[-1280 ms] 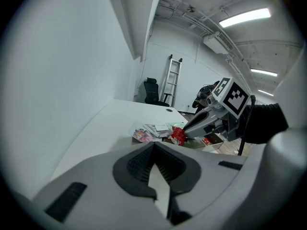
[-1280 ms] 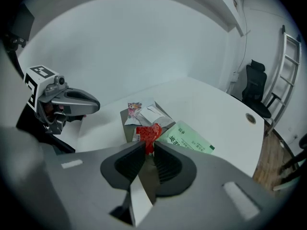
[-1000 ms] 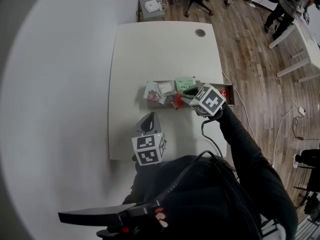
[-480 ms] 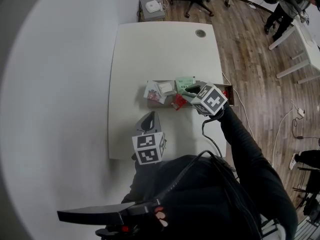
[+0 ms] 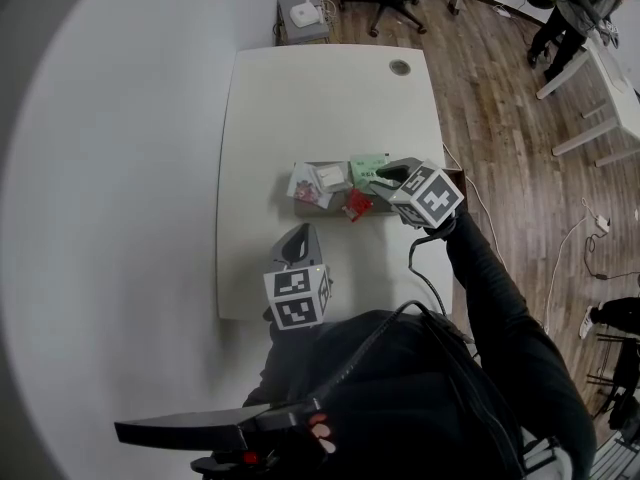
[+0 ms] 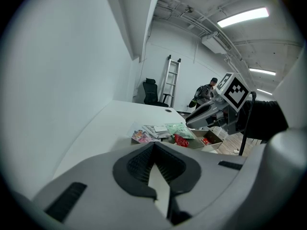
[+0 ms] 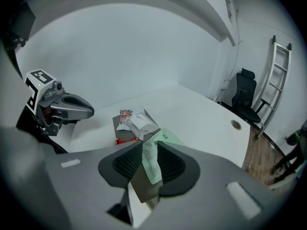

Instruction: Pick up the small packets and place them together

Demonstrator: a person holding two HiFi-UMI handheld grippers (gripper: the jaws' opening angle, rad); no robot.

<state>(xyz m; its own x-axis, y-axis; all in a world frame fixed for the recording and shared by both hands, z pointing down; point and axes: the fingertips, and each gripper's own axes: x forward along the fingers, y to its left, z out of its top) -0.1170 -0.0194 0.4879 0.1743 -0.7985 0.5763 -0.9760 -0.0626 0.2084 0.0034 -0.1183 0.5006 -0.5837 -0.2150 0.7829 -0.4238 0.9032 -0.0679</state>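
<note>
**Right gripper** [image 7: 149, 145]: the jaws stood partly apart, having just been opening. The near end of the green packet [image 7: 164, 137] lay in the gap and was not pinched. The packet rested on the cardboard box [image 7: 116, 127], beside a white packet [image 7: 139, 122], a pink printed packet [image 7: 125, 115] and a red packet [image 7: 122, 140].

**Left gripper** [image 6: 153, 145]: the fingertips met with nothing between them. It hovered near the table's [image 7: 192, 109] near edge, well apart from the box.
</note>
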